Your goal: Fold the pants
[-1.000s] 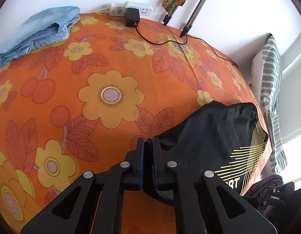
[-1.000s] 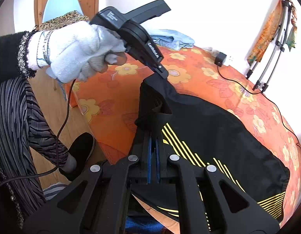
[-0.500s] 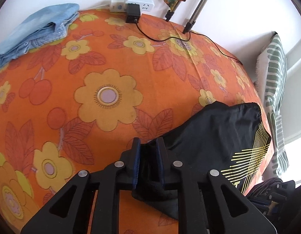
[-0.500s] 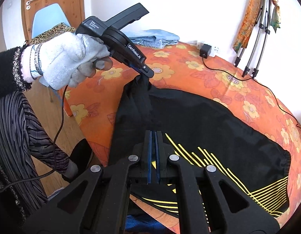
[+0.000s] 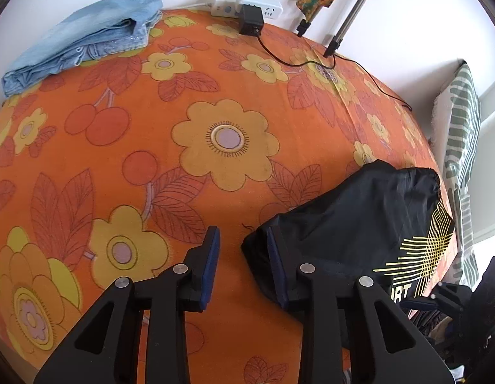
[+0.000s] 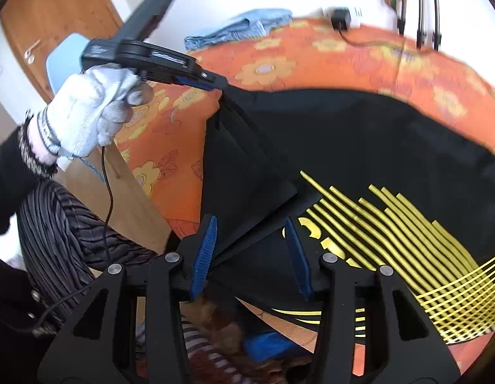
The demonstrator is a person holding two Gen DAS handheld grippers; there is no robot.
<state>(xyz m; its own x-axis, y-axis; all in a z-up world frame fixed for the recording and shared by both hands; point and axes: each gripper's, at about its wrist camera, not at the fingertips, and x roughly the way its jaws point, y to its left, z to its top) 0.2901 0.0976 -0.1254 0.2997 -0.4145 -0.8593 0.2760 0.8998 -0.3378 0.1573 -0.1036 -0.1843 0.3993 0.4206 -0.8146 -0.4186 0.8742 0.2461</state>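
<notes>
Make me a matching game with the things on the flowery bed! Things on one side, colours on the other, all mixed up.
Things:
1. pants
2. folded jeans
3. power strip
4. pillow

Colours:
A. white
B. green and white stripes
C. black with yellow lines
D. light blue

Pairs: 1-C, 2-D, 3-A, 4-B

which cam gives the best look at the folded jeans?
Left wrist: the folded jeans lie sharp and whole at the far left edge of the orange floral cover. In the right wrist view they are a small, motion-blurred blue heap far behind the black pants.
</notes>
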